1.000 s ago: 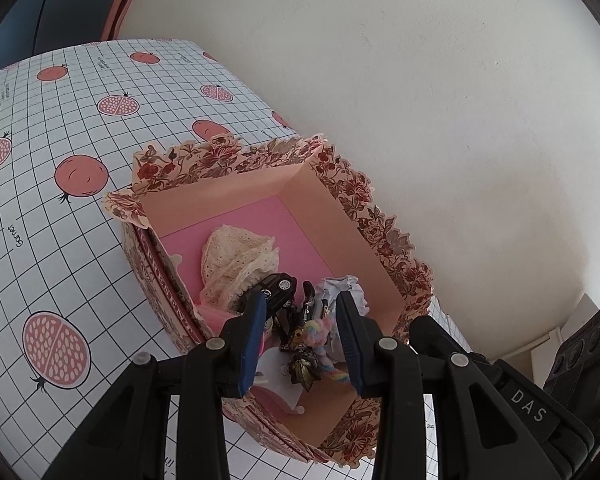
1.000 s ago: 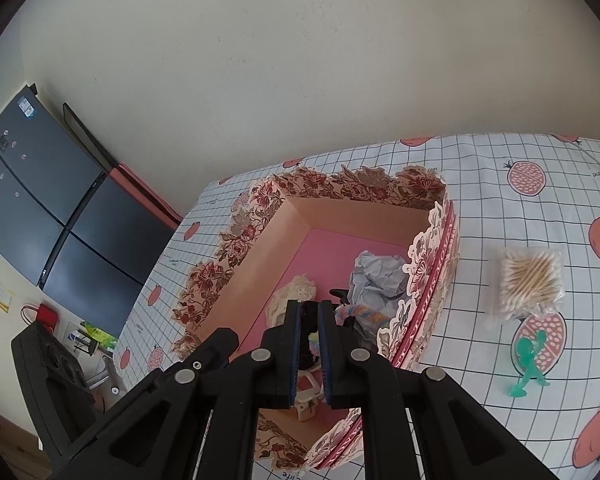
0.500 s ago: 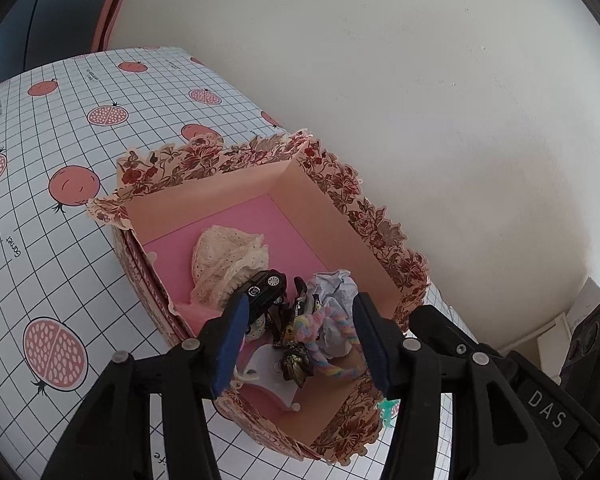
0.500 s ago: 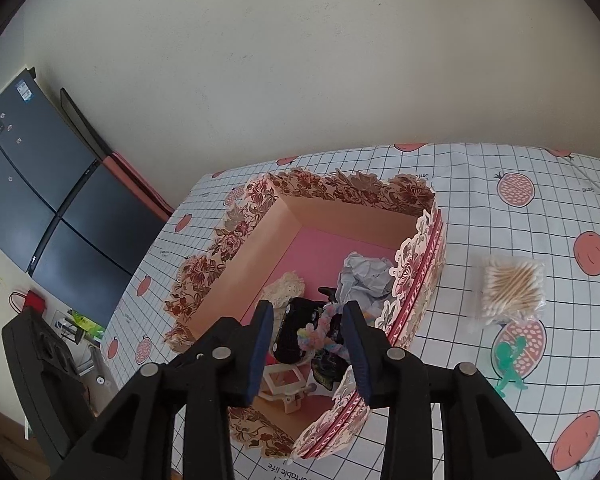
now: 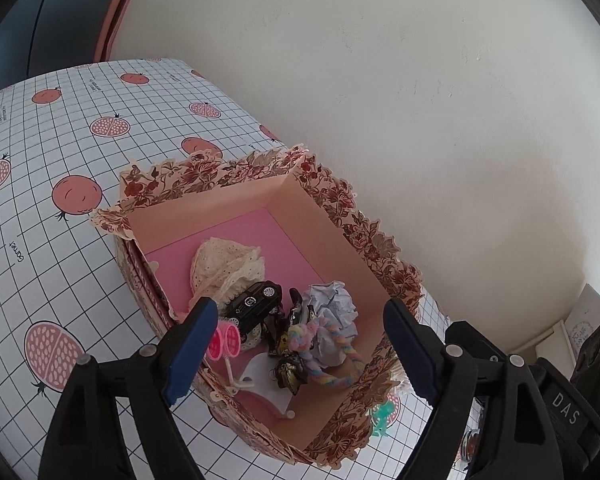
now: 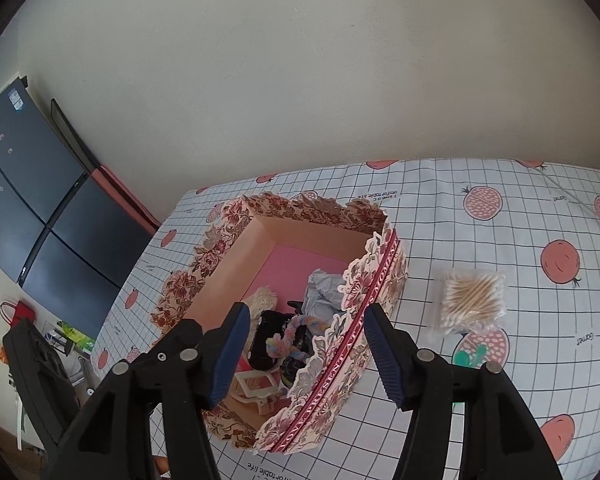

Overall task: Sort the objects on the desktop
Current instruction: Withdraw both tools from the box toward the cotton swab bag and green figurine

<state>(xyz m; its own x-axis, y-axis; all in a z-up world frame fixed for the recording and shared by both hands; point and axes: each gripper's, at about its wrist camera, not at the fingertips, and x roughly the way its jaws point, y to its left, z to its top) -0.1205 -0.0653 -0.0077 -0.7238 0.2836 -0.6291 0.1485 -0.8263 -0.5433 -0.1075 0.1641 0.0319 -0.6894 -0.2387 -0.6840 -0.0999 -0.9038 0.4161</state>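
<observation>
A floral paper box (image 5: 340, 196) (image 6: 376, 280) with a pink floor stands on the table by the wall. Inside lie a cream lace piece (image 5: 224, 264), a black toy car (image 5: 254, 304), crumpled grey paper (image 5: 332, 304), a pastel braided cord (image 5: 312, 344) (image 6: 288, 338), pink toy glasses (image 5: 224, 342) and a white frame (image 6: 256, 386). My left gripper (image 5: 300, 346) hovers over the box's near end, its jaws opening, nothing pressed between them. My right gripper (image 6: 306, 356) hangs above the box's near corner, jaws opening too, holding nothing.
A clear bag of cotton swabs (image 6: 472, 300) lies right of the box on the pomegranate-print tablecloth (image 5: 60, 152). A small green figure (image 6: 470, 358) sits near it. A white wall runs behind the table. A dark cabinet (image 6: 28, 216) stands far left.
Both grippers have opened wide from nearly shut. The pastel cord that was between their jaws now lies in the box. The right gripper has drawn back slightly from the box.
</observation>
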